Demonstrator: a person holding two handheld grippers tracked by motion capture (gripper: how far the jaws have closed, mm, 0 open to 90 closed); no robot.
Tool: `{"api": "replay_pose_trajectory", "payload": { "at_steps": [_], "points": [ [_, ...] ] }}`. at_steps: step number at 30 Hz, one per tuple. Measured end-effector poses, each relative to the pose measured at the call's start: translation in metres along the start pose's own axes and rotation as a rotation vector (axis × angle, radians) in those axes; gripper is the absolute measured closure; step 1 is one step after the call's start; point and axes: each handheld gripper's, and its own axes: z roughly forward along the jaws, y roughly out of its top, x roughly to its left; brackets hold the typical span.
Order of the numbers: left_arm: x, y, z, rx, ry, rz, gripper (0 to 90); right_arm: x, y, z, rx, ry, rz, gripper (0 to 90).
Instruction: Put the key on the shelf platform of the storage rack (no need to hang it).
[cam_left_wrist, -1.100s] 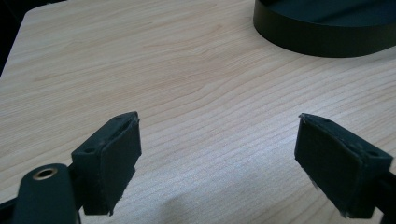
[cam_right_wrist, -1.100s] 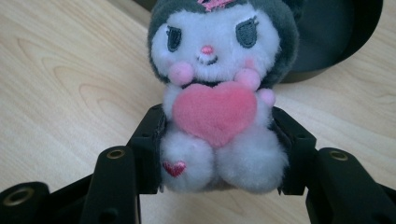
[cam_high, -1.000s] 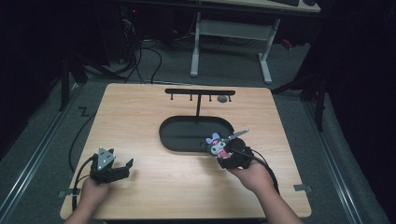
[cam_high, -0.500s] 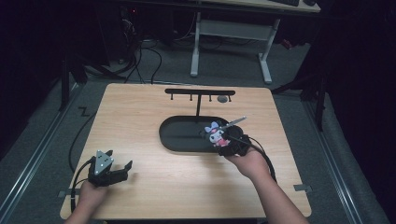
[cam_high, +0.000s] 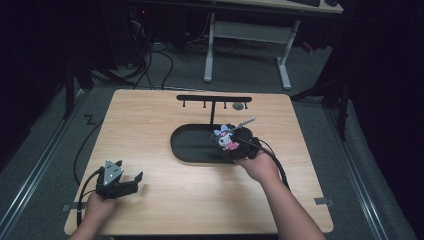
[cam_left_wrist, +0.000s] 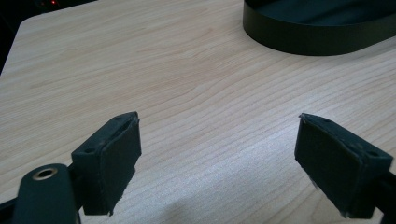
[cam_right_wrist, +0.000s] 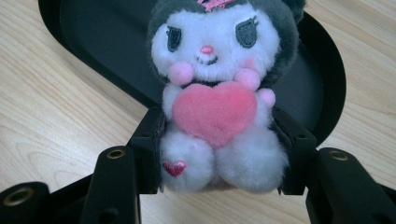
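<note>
A small plush toy (cam_right_wrist: 215, 93) with a white face, dark hood and a pink heart sits squeezed between the black jaws of my right gripper (cam_right_wrist: 217, 154). In the high view that gripper (cam_high: 239, 146) holds the plush toy (cam_high: 226, 138) over the right end of the black oval tray (cam_high: 192, 144), a thin metal chain sticking out behind it. My left gripper (cam_high: 131, 181) rests low at the table's front left, jaws wide apart. In the left gripper view the open gripper (cam_left_wrist: 219, 161) has bare wood between its pads (cam_left_wrist: 114, 156), and the tray's wall (cam_left_wrist: 317, 39) is farther off.
A black rack with several hooks (cam_high: 214, 100) stands behind the tray, with a small round grey thing (cam_high: 238, 106) beside it. The wooden table (cam_high: 150, 120) is bordered by dark floor, cables and a white desk frame (cam_high: 245, 45) at the back.
My right gripper has carried the plush toy away from the person, from the tray's near right rim to over the tray's right end. The left gripper has stayed put.
</note>
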Motion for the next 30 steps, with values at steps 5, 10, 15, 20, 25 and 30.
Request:
{"api": "replay_pose_trajectory", "payload": {
  "at_steps": [5, 10, 15, 20, 25, 30],
  "points": [
    [0.000, 0.000, -0.001, 0.000, -0.002, -0.001, 15.4, -0.002, 0.002, 0.004, -0.002, 0.006, 0.024, 46.9],
    [0.000, -0.002, -0.004, -0.018, 0.002, 0.004, 15.4, -0.005, 0.003, 0.008, -0.006, -0.001, 0.022, 46.9],
    [0.000, -0.003, -0.006, -0.034, -0.003, 0.006, 15.4, -0.007, 0.008, 0.018, -0.005, -0.006, 0.031, 46.9],
    [-0.001, -0.003, -0.006, -0.032, -0.003, 0.021, 15.3, -0.009, 0.012, 0.028, 0.001, -0.007, 0.035, 46.9],
    [-0.001, -0.004, -0.009, -0.052, -0.006, 0.009, 15.4, -0.010, 0.013, 0.046, 0.031, -0.030, 0.032, 46.5],
    [-0.002, -0.004, -0.008, -0.043, -0.006, 0.026, 15.3, -0.013, 0.007, 0.054, 0.046, -0.017, 0.055, 45.6]
  ]
}}
